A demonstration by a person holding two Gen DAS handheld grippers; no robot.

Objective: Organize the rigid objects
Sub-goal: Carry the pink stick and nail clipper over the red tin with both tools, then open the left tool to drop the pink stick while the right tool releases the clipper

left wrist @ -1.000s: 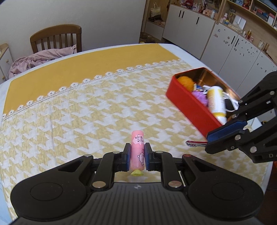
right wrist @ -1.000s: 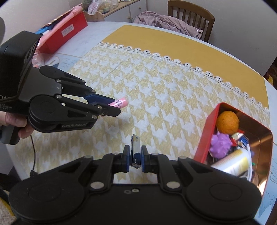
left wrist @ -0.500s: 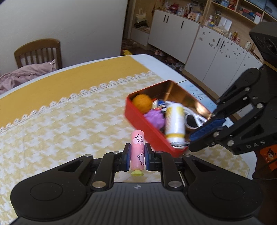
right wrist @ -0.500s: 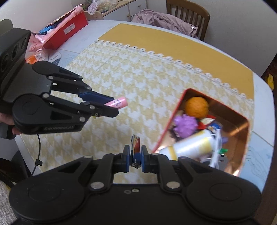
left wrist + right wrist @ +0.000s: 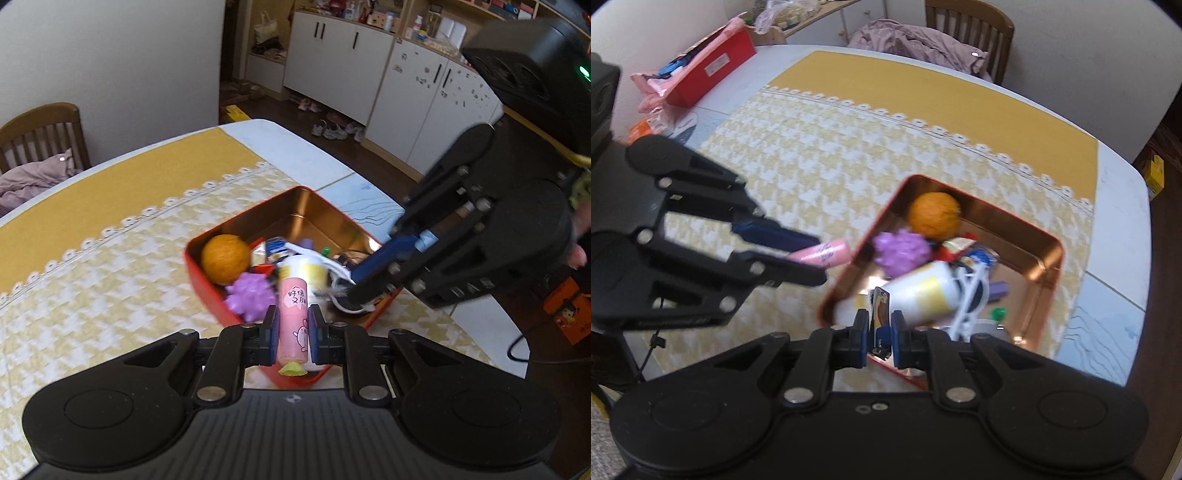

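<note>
My left gripper (image 5: 291, 328) is shut on a pink tube (image 5: 293, 314) with a yellow end, held just over the near wall of the red tin (image 5: 207, 291). My right gripper (image 5: 881, 328) is shut on a small flat metal clipper (image 5: 880, 310) above the tin's near corner. The tin's copper inside (image 5: 1034, 254) holds an orange ball (image 5: 934, 216), a purple spiky ball (image 5: 901, 251), a white and yellow bottle (image 5: 923, 291) and several small items. In the right wrist view the left gripper (image 5: 809, 266) with the pink tube (image 5: 827, 253) hangs just left of the tin.
The tin sits near the right edge of a table under a yellow and white cloth (image 5: 831, 155). A red box (image 5: 709, 70) lies at the far left corner. A chair with pink cloth (image 5: 923, 40) stands behind. White cabinets (image 5: 332, 66) line the room.
Both grippers have travelled across the cloth to the red tin, each still shut on its item. The tin now lies right under the fingertips in both views.
</note>
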